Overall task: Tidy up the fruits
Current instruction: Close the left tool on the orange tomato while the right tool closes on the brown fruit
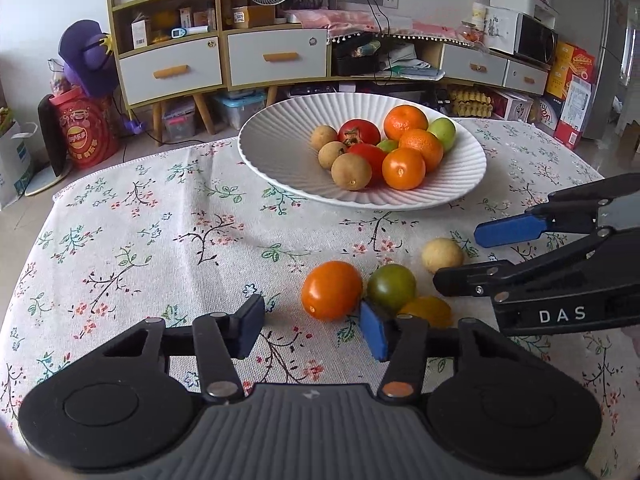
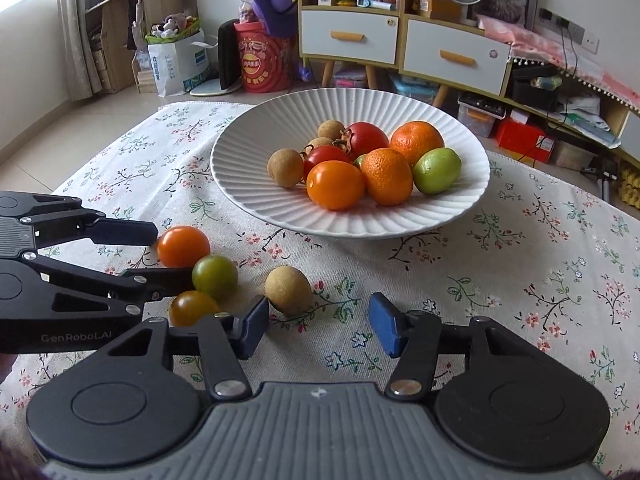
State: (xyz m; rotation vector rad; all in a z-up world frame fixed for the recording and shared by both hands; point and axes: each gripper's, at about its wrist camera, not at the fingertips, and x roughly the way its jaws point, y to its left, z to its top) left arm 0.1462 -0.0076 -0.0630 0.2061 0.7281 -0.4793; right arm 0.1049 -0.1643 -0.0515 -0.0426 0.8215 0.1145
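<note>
A white ribbed plate (image 1: 280, 168) (image 2: 248, 184) holds several fruits: oranges, red tomatoes, green ones and brown longans. On the cloth lie an orange tomato (image 1: 331, 290) (image 2: 183, 246), a green tomato (image 1: 391, 288) (image 2: 215, 277), a yellow tomato (image 1: 430, 310) (image 2: 191, 307) and a longan (image 1: 442, 255) (image 2: 288, 289). My left gripper (image 1: 312, 330) (image 2: 160, 258) is open, low, just short of the orange tomato. My right gripper (image 2: 318, 330) (image 1: 460, 256) is open, the longan just ahead of its left finger.
The table wears a floral cloth (image 1: 160, 240). Beyond its far edge stand a wooden cabinet with white drawers (image 1: 276, 58), a red drum (image 1: 86, 132) and boxes on the floor. The two grippers are close together near the loose fruits.
</note>
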